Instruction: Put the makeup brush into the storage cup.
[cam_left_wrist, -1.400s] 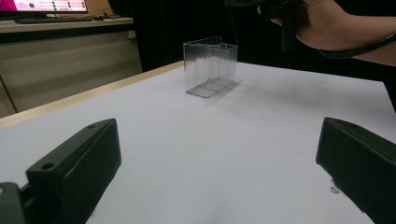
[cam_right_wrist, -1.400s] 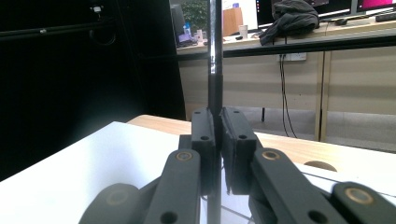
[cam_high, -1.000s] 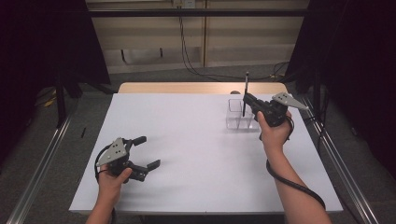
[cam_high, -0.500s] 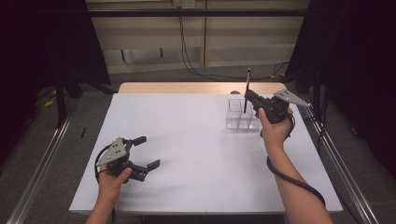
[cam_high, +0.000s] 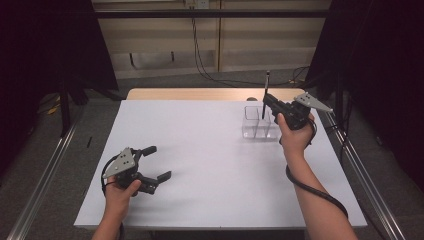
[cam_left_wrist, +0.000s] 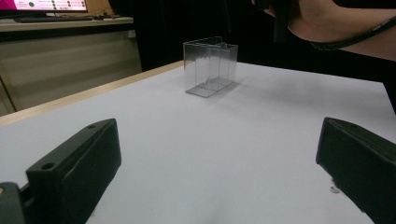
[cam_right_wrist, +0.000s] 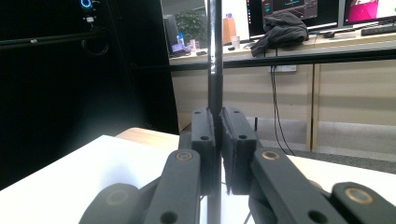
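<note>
My right gripper (cam_high: 268, 104) hangs over the table's back right, shut on a thin black pen (cam_high: 267, 90) that stands upright. The pen's lower end is just above a clear plastic box (cam_high: 257, 123) with several compartments. In the right gripper view the jaws of the right gripper (cam_right_wrist: 218, 140) clamp the pen (cam_right_wrist: 215, 56) between them. My left gripper (cam_high: 157, 162) rests near the front left of the white table (cam_high: 210, 165), open with nothing between its fingers. The left gripper view looks past the open left gripper (cam_left_wrist: 217, 158) to the clear box (cam_left_wrist: 210, 65) and the person's right hand (cam_left_wrist: 317, 23).
A wooden strip (cam_high: 200, 94) borders the table's far edge. Metal rails (cam_high: 45, 170) run along both sides on the floor. Cables hang by the back wall. A desk with monitors and a dark cloth (cam_right_wrist: 285, 28) stands far behind.
The right gripper has lifted the pen slightly above the clear box. The left gripper has stayed where it was, still open.
</note>
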